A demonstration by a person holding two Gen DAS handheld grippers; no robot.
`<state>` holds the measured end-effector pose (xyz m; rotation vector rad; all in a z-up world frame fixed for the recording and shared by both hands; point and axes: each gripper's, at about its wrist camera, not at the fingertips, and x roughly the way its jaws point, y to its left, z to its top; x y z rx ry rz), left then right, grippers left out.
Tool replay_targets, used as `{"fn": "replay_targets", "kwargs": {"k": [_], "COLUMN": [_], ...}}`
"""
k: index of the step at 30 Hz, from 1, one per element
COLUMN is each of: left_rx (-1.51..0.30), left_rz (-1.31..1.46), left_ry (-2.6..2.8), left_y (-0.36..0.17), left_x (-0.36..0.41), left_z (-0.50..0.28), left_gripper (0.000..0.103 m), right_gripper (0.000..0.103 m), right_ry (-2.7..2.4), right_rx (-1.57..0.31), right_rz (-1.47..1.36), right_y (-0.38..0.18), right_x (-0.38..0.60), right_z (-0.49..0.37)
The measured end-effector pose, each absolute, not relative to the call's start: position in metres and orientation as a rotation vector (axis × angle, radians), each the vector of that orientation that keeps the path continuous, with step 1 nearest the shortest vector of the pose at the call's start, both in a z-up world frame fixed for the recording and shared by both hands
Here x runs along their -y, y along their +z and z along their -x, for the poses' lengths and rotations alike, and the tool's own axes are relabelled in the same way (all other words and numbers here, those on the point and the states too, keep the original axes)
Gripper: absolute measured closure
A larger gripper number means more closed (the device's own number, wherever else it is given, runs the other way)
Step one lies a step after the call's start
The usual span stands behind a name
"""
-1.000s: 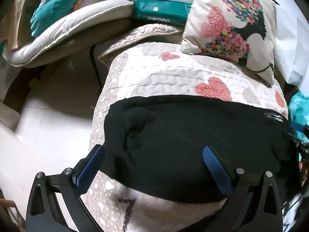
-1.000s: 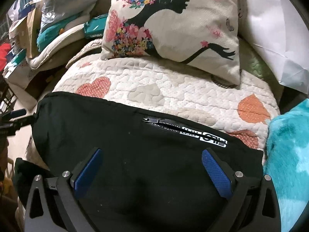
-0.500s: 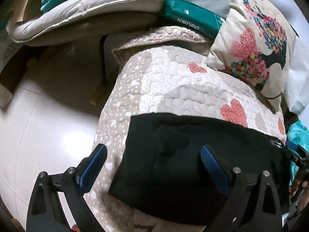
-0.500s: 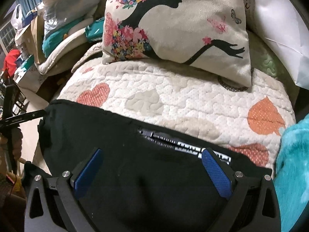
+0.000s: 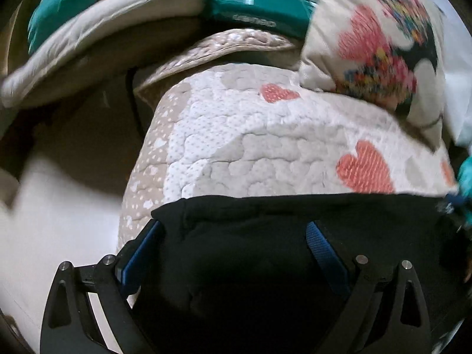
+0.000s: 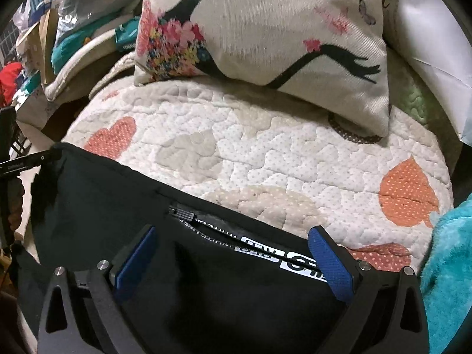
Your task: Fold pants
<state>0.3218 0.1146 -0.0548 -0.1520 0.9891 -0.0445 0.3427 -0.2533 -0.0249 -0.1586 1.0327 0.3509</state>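
The black pants lie folded across the near part of a quilted heart-pattern cover. In the right wrist view the pants show a zip pocket with a white logo strip. My left gripper is open, its blue pads over the pants' left end. My right gripper is open over the pants' right part, near the logo. Neither holds cloth. The left gripper's tip shows at the pants' left edge in the right wrist view.
A printed cushion leans at the back of the cover. A teal fleece blanket lies at the right. A teal packet and a beige pad sit at the back left. Pale floor lies left of the seat.
Both grippers have drawn closer to the pants and lower. The left view swung toward the seat, and its pads now straddle the pants' left end. Both stay open.
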Motion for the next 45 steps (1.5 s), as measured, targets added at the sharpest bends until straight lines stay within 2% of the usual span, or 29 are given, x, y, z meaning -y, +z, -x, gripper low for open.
{"fn": "replay_targets", "kwargs": {"k": [1,3,5,6,7,8,11,13,15,16,19,25,34,37,39,45], "left_rx": [-0.987,-0.992,-0.986,-0.983,-0.98,-0.983,-0.987,-0.983,-0.978,-0.973,-0.947,-0.883,-0.78,-0.757,-0.743,-0.726], "left_rz": [0.151,0.154,0.128,0.108,0.09,0.081,0.062,0.045,0.032,0.027,0.004,-0.023,-0.098,-0.137,-0.167,-0.259], "left_ry": [-0.049,-0.06,-0.067,-0.078,-0.095,-0.107,-0.141,-0.139,-0.135,-0.133,-0.129,-0.108,-0.068,-0.068,-0.069,-0.06], "left_y": [-0.055,-0.054,-0.051,-0.047,-0.043,-0.041,-0.034,-0.033,-0.03,-0.028,-0.016,0.015,0.059,0.067,0.071,0.073], "left_x": [-0.115,-0.119,-0.121,-0.122,-0.122,-0.121,-0.118,-0.115,-0.112,-0.111,-0.109,-0.108,-0.108,-0.105,-0.102,-0.086], "left_z": [-0.322,-0.322,-0.319,-0.318,-0.317,-0.317,-0.316,-0.314,-0.311,-0.31,-0.302,-0.28,-0.208,-0.179,-0.159,-0.095], "left_gripper": [0.006,0.014,0.038,0.047,0.065,0.074,0.084,0.085,0.086,0.087,0.087,0.087,0.087,0.087,0.087,0.087], "right_gripper": [0.0,0.0,0.0,0.0,0.001,0.002,0.018,0.042,0.058,0.071,0.083,0.091,0.092,0.093,0.097,0.097], "right_ry": [0.35,0.358,0.371,0.376,0.381,0.39,0.428,0.453,0.471,0.476,0.462,0.432,0.43,0.432,0.43,0.444], "right_rx": [-1.03,-1.027,-1.028,-1.033,-1.038,-1.043,-1.073,-1.084,-1.094,-1.101,-1.11,-1.086,-1.028,-1.015,-1.014,-1.033], "right_rz": [0.166,0.168,0.186,0.206,0.227,0.258,0.318,0.326,0.323,0.318,0.325,0.29,0.279,0.28,0.278,0.266], "right_y": [-0.026,-0.026,-0.026,-0.028,-0.029,-0.03,-0.029,-0.027,-0.023,-0.023,-0.019,0.001,0.049,0.063,0.068,0.069], "right_x": [0.253,0.252,0.249,0.246,0.243,0.239,0.228,0.223,0.219,0.218,0.216,0.214,0.205,0.205,0.206,0.21], "right_z": [-0.343,-0.346,-0.348,-0.351,-0.353,-0.356,-0.358,-0.355,-0.35,-0.347,-0.338,-0.319,-0.263,-0.236,-0.216,-0.16]}}
